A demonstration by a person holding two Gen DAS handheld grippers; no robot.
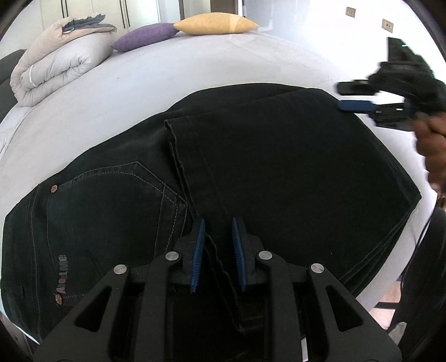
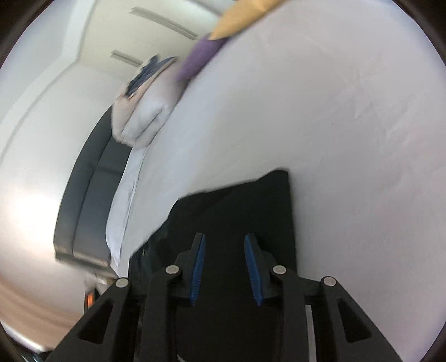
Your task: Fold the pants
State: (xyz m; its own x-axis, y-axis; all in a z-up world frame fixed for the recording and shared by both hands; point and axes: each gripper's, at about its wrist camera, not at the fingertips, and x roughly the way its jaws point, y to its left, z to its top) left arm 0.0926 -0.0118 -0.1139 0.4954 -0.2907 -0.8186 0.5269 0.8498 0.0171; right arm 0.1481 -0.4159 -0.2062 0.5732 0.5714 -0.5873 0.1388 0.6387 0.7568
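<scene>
Black jeans [image 1: 251,167] lie folded on a white bed [image 1: 139,83], waist and back pocket at the left, legs folded over them. My left gripper [image 1: 218,222] is open just above the near hem edge of the folded leg, which runs between its blue pads. My right gripper [image 1: 341,96] shows in the left wrist view at the far right, open, above the jeans' far right corner. In the blurred right wrist view the right gripper [image 2: 224,238] is open over the jeans [image 2: 237,211].
A rolled grey duvet [image 1: 55,61], a purple pillow [image 1: 145,36] and a yellow pillow [image 1: 214,24] lie at the far side of the bed. A dark bed frame [image 2: 83,200] runs along the left edge in the right wrist view.
</scene>
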